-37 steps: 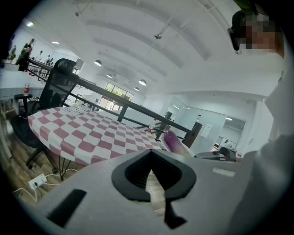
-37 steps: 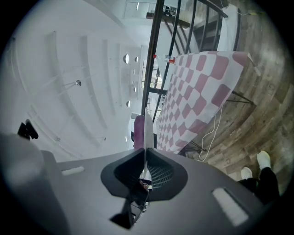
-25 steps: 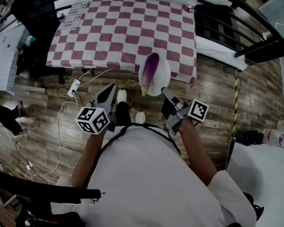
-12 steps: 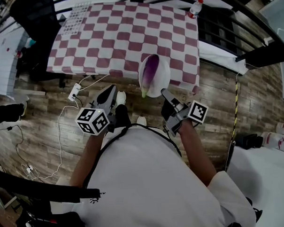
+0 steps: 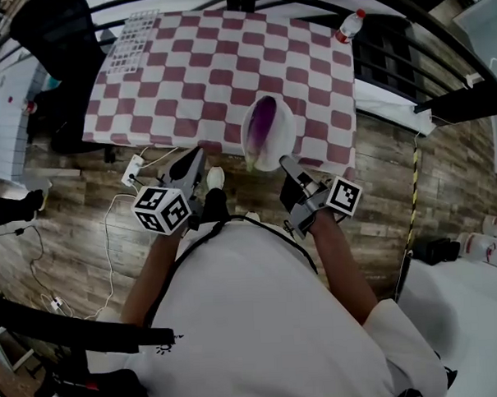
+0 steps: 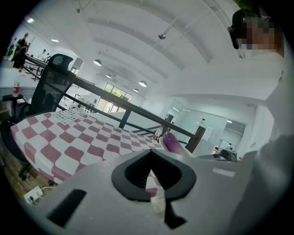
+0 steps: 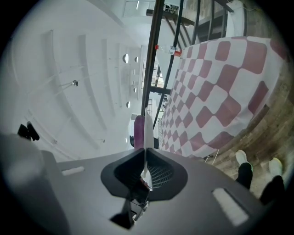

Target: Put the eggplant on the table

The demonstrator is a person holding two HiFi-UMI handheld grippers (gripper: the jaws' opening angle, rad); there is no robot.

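Looking down, we see a checkered table, 1 bottle at its far right corner, and a power strip on the floor. Our right gripper clamps a white plate over the table's near edge. The eggplant lies on it, pointing away, stem nearest us. Our left gripper is closed, empty.

No legible text, label or number anywhere.
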